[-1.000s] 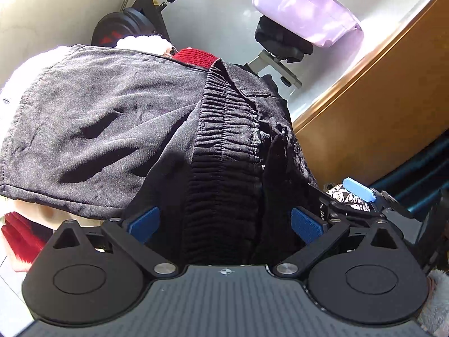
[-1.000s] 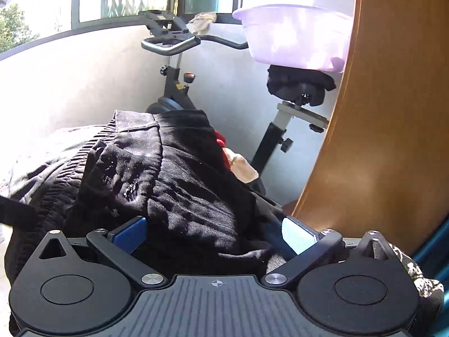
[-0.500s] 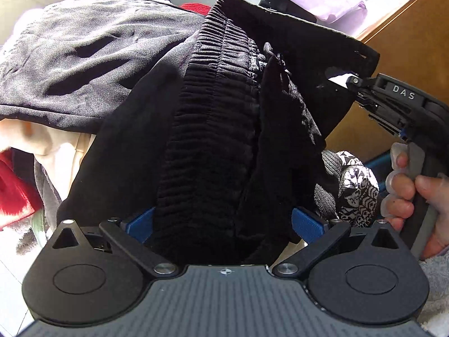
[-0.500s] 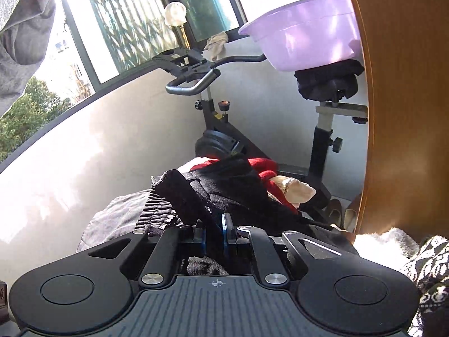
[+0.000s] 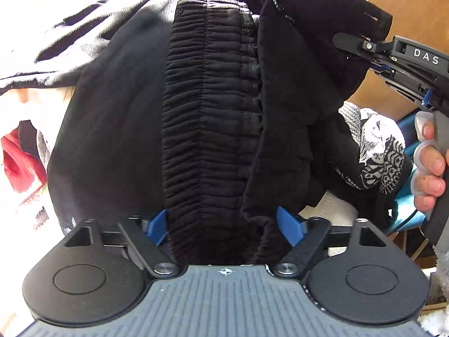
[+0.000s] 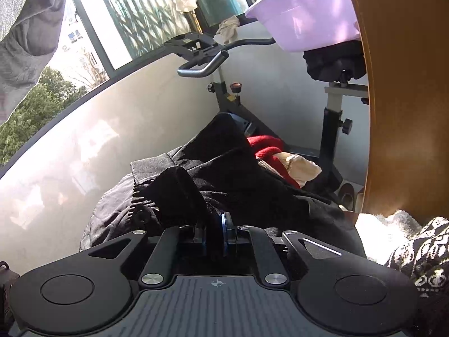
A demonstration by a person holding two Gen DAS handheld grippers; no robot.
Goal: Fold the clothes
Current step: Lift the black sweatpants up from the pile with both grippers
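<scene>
The left claw (image 5: 224, 226) stands spread, its two blue pads (image 5: 289, 226) set wide on either side of the gathered elastic waistband (image 5: 207, 118) of the black trousers (image 5: 112, 129). The waistband runs straight ahead between the pads; whether either pad presses the cloth cannot be told.

The right claw (image 6: 214, 236) is pressed together, pinching a fold of the same black trousers (image 6: 224, 179) (the cloth rises in a ridge directly ahead of its tips). Seen from the left wrist, the right claw (image 5: 348, 43) sits ahead and to the right, gripping the trousers' upper right edge, with the person's right hand (image 5: 429, 165) on its handle.

Beside the right claw lie a black-and-white patterned garment (image 6: 418, 255) to the right and a red garment (image 6: 266, 147) ahead. Farther ahead stands an exercise bike (image 6: 213, 59) with a lilac basin (image 6: 306, 14) on its saddle. A wooden panel (image 6: 407, 84) fills the right side.
</scene>
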